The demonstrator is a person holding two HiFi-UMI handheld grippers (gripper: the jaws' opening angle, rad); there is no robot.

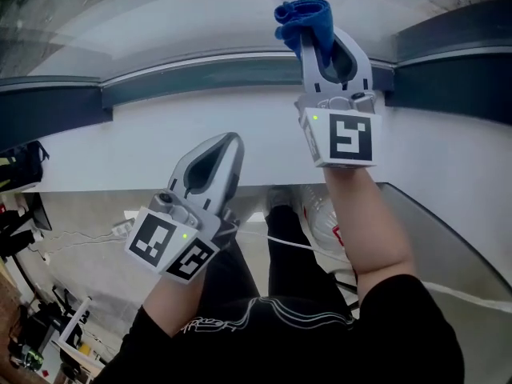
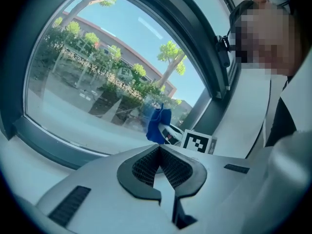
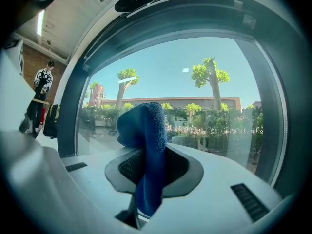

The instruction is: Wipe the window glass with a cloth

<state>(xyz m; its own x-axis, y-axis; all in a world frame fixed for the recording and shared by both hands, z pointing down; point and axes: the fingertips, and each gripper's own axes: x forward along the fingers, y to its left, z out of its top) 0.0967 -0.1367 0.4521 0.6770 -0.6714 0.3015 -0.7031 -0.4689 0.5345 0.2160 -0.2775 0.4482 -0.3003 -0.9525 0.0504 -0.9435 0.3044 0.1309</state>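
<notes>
The right gripper [image 1: 322, 45] squeezes the blue cloth [image 1: 302, 16], right by the window glass [image 1: 184, 18]. The left gripper [image 1: 227, 146] is closed and empty. Next, probably: press the cloth forward and rub.

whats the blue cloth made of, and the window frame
Cloth: likely microfibre or terry, matte; a fine fuzzy nap shows on its surface. Frame: dark grey, smooth with a slight sheen, probably painted metal, though plastic can't be ruled out.
</notes>
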